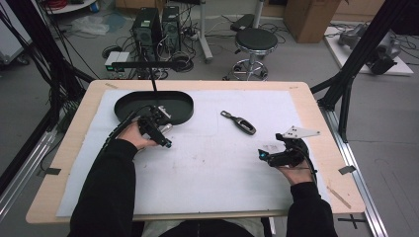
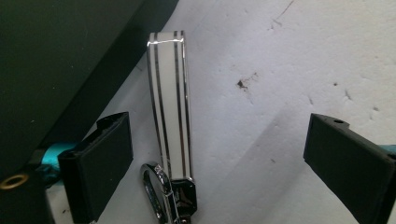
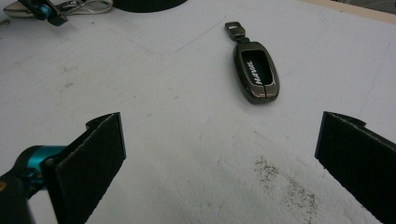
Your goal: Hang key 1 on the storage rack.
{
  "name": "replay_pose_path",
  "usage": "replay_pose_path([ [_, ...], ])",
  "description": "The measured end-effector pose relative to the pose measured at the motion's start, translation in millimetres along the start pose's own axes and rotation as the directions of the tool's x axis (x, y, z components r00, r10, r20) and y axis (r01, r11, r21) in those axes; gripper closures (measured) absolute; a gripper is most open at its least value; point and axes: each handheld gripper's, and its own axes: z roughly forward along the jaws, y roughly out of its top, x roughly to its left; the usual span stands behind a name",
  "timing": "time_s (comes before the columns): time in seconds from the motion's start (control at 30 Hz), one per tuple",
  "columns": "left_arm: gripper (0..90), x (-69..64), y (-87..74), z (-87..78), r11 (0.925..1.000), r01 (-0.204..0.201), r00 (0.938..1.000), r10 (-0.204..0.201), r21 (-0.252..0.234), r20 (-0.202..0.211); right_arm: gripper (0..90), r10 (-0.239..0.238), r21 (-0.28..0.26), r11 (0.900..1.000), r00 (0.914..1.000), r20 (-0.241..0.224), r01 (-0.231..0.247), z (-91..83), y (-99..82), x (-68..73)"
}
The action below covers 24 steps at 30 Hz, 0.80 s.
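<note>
A white key strap point(image 2: 169, 107) with chrome lines and a metal ring lies on the white sheet beside the black oval tray point(image 2: 51, 60). My left gripper point(image 2: 219, 130) is open, and the strap lies between its jaws, nearer the left one. In the high view the left gripper point(image 1: 165, 131) sits just in front of the tray point(image 1: 129, 104), over the strap point(image 1: 169, 126). A dark car key fob point(image 1: 238, 122) lies mid-table; in the right gripper view the fob point(image 3: 256, 72) is ahead. My right gripper point(image 3: 219, 126) is open and holds nothing, and in the high view this gripper point(image 1: 270, 145) is near the right side.
The white sheet point(image 1: 212, 168) covers most of the wooden table point(image 1: 316, 123). A black stool point(image 1: 255, 42), computer towers point(image 1: 157, 25) and cables stand on the floor beyond the far edge. Black frame posts point(image 1: 346, 84) flank the table. The left gripper point(image 3: 44, 11) shows far off.
</note>
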Motion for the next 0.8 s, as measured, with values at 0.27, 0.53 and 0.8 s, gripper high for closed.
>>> replay_pose_path([
  [0.27, 11.4, -0.5, 0.1, 8.5, 0.9999, 0.003, 1.0000, -0.003, 0.012, -0.004, 1.3, -0.013, 0.001, 0.9999, 0.9999, 0.009, 0.013, 0.2, 0.1, 0.3],
  [0.53, 25.5, 0.0, 0.9, 6.2, 0.9997, 0.001, 1.0000, -0.001, -0.023, 0.001, 1.3, -0.011, -0.005, 0.9999, 0.9998, 0.016, 0.011, -1.5, 0.2, 0.5],
  [0.8, 72.9, 3.3, 1.0, 0.8, 0.9967, 0.056, 0.9984, -0.057, -0.059, -0.004, 1.4, -0.026, -0.002, 0.9997, 0.9993, 0.027, 0.026, -0.8, 0.1, 0.8],
])
